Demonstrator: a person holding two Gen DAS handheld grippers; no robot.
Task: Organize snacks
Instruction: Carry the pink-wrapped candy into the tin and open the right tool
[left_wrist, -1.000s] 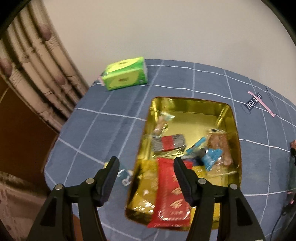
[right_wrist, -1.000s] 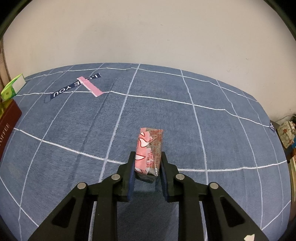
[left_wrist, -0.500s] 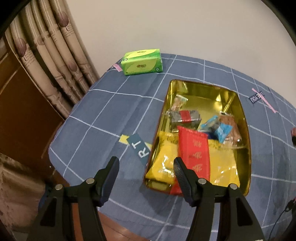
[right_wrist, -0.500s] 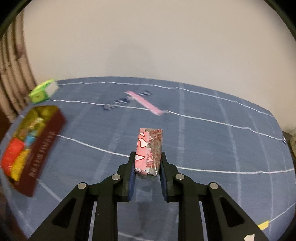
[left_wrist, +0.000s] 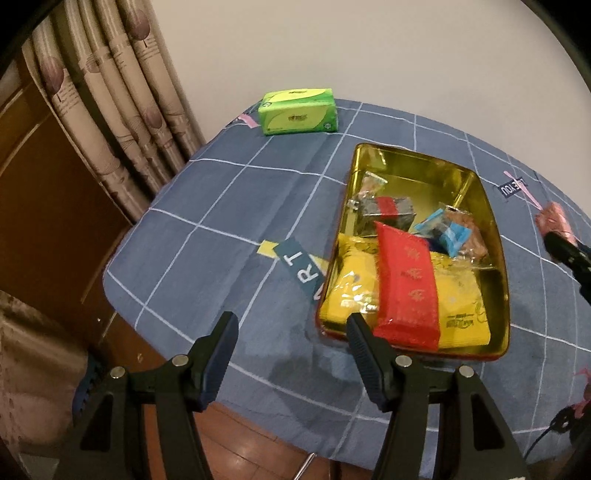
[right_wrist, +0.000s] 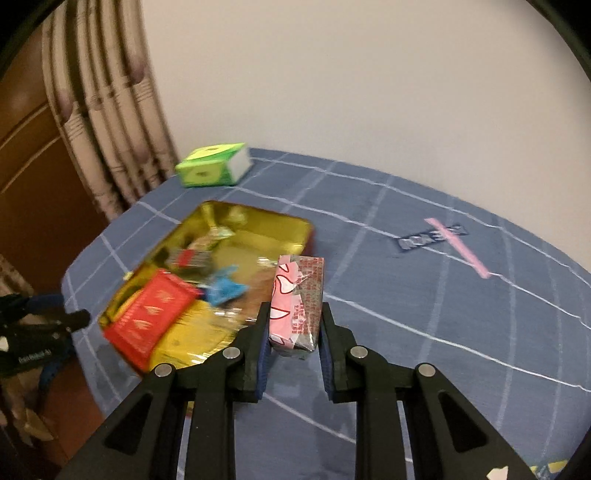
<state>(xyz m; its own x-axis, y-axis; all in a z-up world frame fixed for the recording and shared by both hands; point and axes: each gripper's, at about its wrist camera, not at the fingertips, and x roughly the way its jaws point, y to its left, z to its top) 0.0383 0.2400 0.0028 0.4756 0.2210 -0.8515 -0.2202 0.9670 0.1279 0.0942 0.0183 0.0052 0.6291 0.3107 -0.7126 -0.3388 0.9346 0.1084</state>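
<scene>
The right gripper (right_wrist: 294, 323) has swung across the blue checked tablecloth (right_wrist: 424, 295) toward the gold tin (right_wrist: 258, 221). 1 second ago its view showed only open cloth; now the tin fills the left half of the right wrist view, blurred by the sweep. The pink snack packet (right_wrist: 297, 302) has kept its place between the fingers throughout, so the carry looks nearly over and the drop into the tin is what remains for this item.

The right fingers (right_wrist: 260, 332) are closed on the pink snack packet, pressing its 2 long sides near its lower end; the rest of the packet stands up and forward beyond the fingertips. The packet is off the worktop, and in this view it sits just at the tin's near right edge, not yet clearly over the inside.

In the left wrist view the left gripper (left_wrist: 290, 334) has drawn back from the tin, which now lies ahead and to the right instead of under the fingers. Its fingers stand apart and hold nothing; the right one overlaps the tin's near corner in the picture, but contact cannot be told. The tin already holds a red packet (left_wrist: 406, 280), yellow packets (left_wrist: 458, 306), a blue wrapper (left_wrist: 448, 232) and a grey-and-red bar (left_wrist: 388, 208), with bare gold floor at its far end. A green tissue pack (left_wrist: 299, 110) sits beyond, well apart.
</scene>
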